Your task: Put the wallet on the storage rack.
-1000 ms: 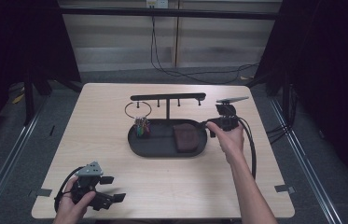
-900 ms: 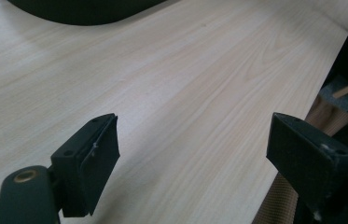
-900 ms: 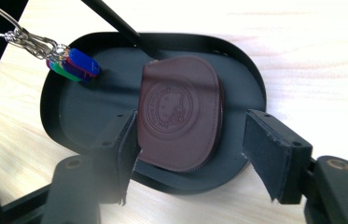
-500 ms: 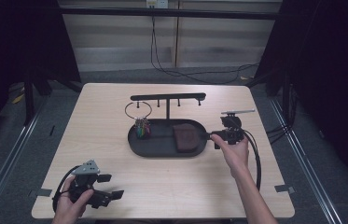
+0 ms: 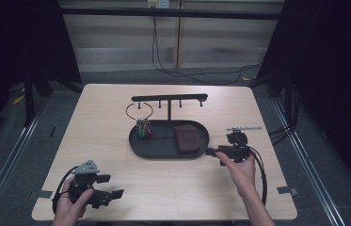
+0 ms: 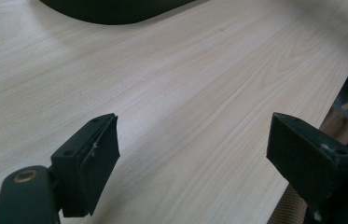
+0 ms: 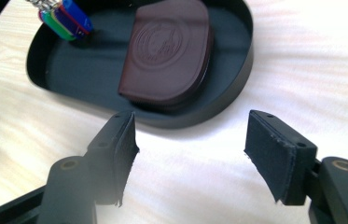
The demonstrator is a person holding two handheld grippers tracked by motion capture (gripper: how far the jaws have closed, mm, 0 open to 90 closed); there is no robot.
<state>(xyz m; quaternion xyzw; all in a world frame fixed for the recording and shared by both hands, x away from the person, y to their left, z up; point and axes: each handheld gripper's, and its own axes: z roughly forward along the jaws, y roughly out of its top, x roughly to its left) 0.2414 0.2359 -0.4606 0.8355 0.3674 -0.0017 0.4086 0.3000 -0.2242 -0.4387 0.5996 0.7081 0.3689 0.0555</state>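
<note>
Brown leather pouch (image 7: 169, 51) lies flat in the black oval tray (image 5: 163, 150) mid-surface, beside a bunch of coloured keys (image 5: 142, 129).

I hold my right tool (image 5: 215, 152) just beside the tray's right end, jaws apart and empty; my left tool (image 5: 112, 184) rests near the front left corner, also spread and empty. No step seems begun; I judge a reach into the tray comes next.

Pale wood worktop (image 5: 116, 108) on grey carpet floor (image 5: 3, 155); black curtains (image 5: 333, 56) either side; cables (image 5: 196, 75) trailing behind.
</note>
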